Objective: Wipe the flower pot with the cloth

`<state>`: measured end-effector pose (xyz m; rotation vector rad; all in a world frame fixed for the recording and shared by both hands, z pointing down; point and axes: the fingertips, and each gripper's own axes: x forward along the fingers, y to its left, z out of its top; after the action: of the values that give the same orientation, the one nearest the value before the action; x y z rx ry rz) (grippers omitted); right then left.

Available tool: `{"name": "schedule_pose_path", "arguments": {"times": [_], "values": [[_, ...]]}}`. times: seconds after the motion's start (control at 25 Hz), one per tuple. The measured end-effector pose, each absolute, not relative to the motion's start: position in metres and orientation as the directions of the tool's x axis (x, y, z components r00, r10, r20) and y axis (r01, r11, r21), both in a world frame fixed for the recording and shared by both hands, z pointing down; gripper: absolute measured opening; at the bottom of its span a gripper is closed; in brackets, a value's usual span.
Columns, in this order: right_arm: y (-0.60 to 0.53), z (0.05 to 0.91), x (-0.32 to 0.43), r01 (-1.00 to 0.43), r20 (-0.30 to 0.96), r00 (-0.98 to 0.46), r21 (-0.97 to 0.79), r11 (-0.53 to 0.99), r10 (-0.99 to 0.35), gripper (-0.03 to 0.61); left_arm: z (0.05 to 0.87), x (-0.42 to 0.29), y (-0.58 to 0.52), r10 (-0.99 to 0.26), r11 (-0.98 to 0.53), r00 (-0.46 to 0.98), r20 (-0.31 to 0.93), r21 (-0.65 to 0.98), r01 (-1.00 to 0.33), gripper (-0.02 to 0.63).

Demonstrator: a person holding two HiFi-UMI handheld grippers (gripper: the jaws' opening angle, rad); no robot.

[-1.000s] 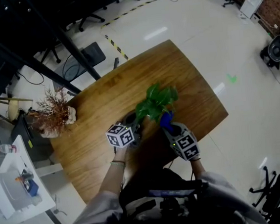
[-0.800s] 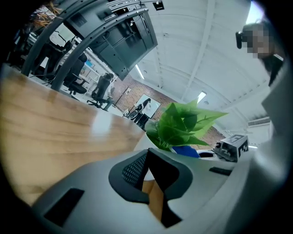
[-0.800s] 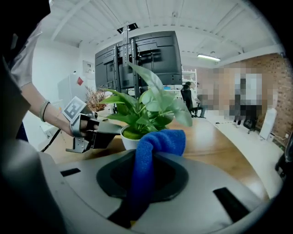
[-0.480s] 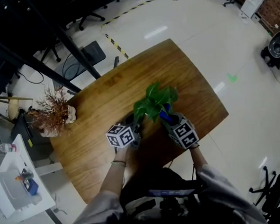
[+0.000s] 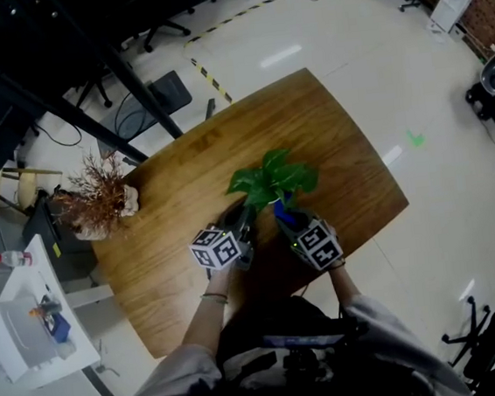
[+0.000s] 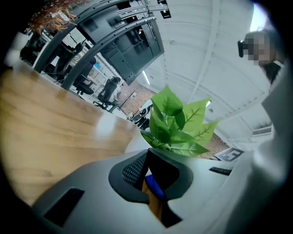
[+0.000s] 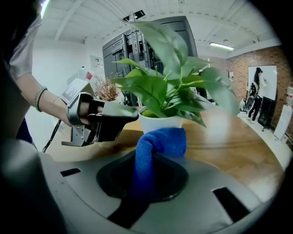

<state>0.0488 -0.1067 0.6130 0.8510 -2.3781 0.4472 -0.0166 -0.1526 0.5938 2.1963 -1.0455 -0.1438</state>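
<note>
1. Blue cloth point(image 7: 160, 141) is clamped in the right tongs point(image 7: 153, 171), whose jaws are closed tight on it. A folded end is pushed out past the tips and pressed against the white wall of the flower pot point(image 7: 160, 124).
2. The left tongs point(image 6: 149, 155) are drawn together to a narrow slit and are closed on the pot's rim, just beside the cloth. Through the slit a strip of white pot, blue cloth and wood can be seen.
3. The flower pot is placed near the tabletop point(image 5: 183, 173) edge closest to the person, about midway along it. It is filled with a green leafy plant point(image 5: 272, 181).
4. A second pot point(image 5: 127, 203), filled with dried brown twigs point(image 5: 97, 186), is set at the tabletop's left edge, well apart from the tongs.
</note>
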Motion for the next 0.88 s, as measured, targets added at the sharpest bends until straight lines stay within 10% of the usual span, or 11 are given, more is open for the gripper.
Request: {"name": "schedule_pose_path", "arguments": {"times": [0.88], "values": [[-0.138, 0.592, 0.049, -0.559, 0.594, -0.666, 0.001, 0.829, -0.451, 0.058, 0.606, -0.042, -0.172, -0.767, -0.38, 0.597, 0.236, 0.582, -0.719, 0.006]]}}
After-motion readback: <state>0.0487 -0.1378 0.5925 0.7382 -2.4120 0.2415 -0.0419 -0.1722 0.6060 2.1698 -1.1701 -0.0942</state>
